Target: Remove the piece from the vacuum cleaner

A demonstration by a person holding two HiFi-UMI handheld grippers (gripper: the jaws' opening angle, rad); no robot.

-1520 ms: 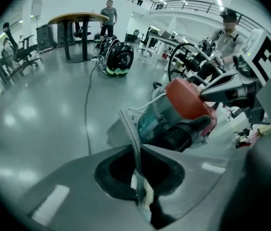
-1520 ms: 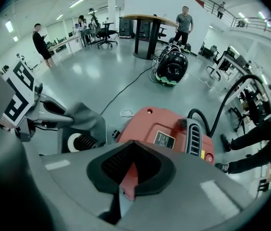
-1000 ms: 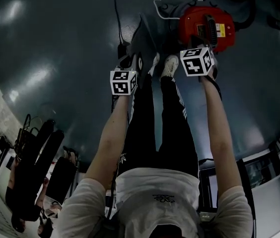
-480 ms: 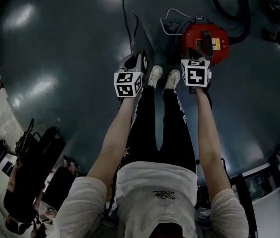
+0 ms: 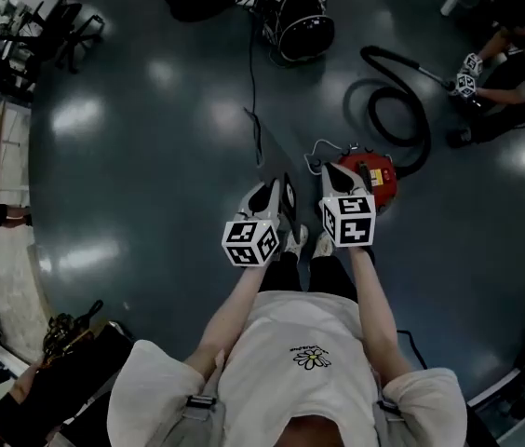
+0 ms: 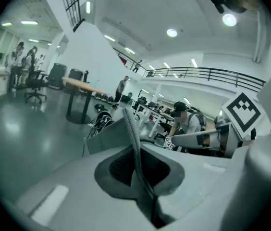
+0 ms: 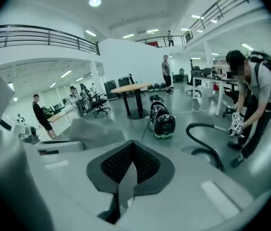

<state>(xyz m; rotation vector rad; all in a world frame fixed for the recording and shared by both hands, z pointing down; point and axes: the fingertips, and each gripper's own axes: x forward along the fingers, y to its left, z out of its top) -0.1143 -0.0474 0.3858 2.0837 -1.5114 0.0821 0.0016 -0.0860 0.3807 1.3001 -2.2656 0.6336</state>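
Note:
The red vacuum cleaner [image 5: 372, 181] stands on the dark floor just beyond my feet. Its black hose [image 5: 395, 110] loops away to the upper right; the same hose [image 7: 206, 145] curves across the floor in the right gripper view. My left gripper [image 5: 275, 194] and right gripper [image 5: 338, 179] are held side by side at waist height, well above the vacuum and touching nothing. In the gripper views the left gripper [image 6: 131, 125] and the right gripper [image 7: 131, 150] show their jaws pressed together with nothing between them. Both point out across the hall.
A crouching person [image 5: 514, 73] at the upper right, seen bending [image 7: 253, 90] in the right gripper view, holds the hose's far end. A black rounded machine [image 5: 295, 21] with a cable lies farther off, near a table [image 7: 130, 88]. Office chairs [image 5: 53, 26] and desks line the left.
The head view has risen and shows much more floor. Both grippers have drawn back and up from the red vacuum, which now lies farther below them.

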